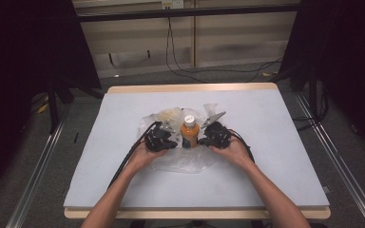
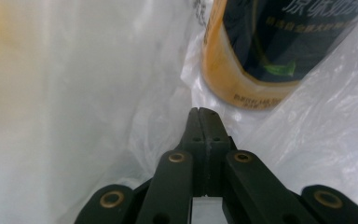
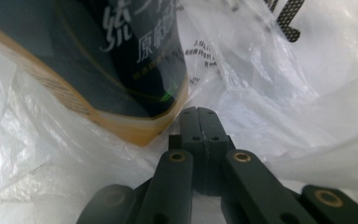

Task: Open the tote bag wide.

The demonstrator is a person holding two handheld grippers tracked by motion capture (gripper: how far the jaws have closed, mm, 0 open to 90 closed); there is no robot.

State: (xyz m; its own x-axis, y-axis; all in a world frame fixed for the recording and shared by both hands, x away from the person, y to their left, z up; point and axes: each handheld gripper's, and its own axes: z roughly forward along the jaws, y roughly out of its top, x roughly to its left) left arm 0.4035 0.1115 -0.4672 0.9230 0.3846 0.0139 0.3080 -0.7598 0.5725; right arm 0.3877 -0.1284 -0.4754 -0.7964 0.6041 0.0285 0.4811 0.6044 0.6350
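Grey table [image 1: 275,156] bears a clear plastic bag [image 1: 185,161] around an upright orange bottle [image 1: 189,133]. Left gripper [image 1: 171,142] and right gripper [image 1: 205,140] each pinch bag film, jaws pressed together. Next, probably lifting both edges evenly.

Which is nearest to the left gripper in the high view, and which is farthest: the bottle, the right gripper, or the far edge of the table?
1. The bottle, just right of the left gripper.
2. The right gripper, beyond the bottle on its other side.
3. The far edge of the table, well behind them all.
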